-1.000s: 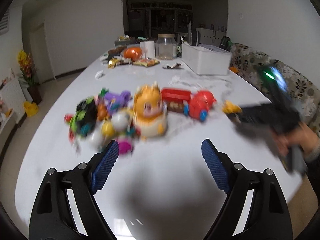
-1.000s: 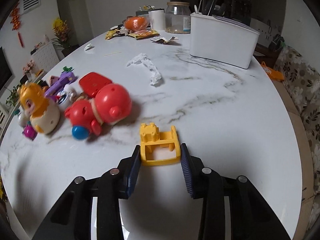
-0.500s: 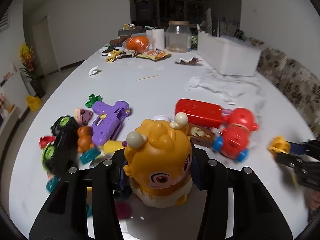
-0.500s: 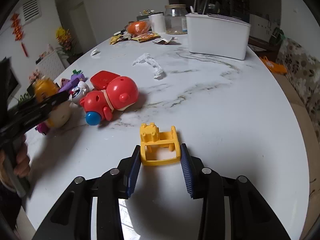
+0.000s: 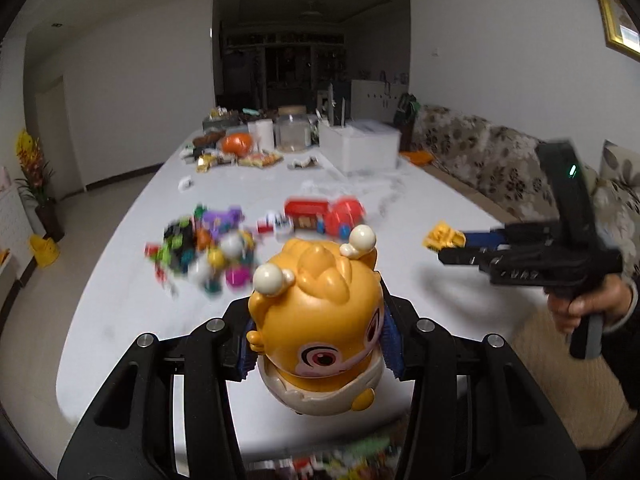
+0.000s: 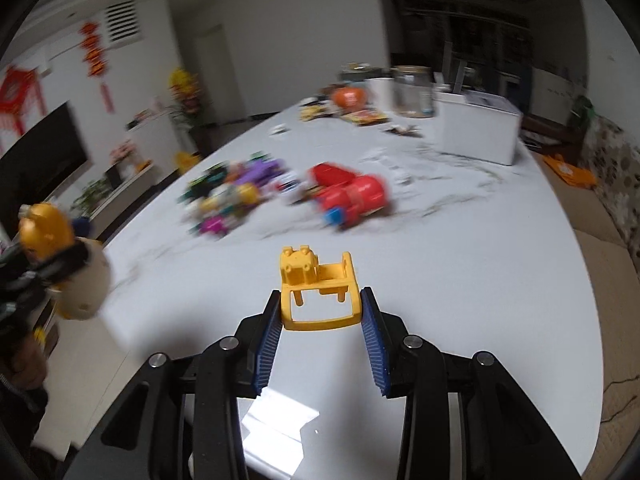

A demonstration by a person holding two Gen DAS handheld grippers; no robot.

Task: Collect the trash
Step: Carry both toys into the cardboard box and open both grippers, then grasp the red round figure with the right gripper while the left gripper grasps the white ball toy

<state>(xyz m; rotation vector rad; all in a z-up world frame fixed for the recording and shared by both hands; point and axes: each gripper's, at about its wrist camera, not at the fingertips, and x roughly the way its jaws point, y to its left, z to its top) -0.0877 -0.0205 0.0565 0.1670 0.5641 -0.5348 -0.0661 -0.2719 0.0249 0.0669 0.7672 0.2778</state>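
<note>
The left gripper [image 5: 316, 336] clamps an orange figure [image 5: 316, 320] hiding its fingertips, the right gripper [image 6: 320, 320] pinches a yellow frame [image 6: 318, 292], and toys beyond blur.

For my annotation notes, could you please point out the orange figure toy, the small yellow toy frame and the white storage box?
orange figure toy [image 5: 316, 320]: left wrist view, its face.
yellow toy frame [image 6: 318, 322]: right wrist view, near bar.
white storage box [image 6: 476, 136]: right wrist view, front wall.

Orange toy [image 5: 320, 320] — sofa [image 5: 500, 168] seemingly floral
</note>
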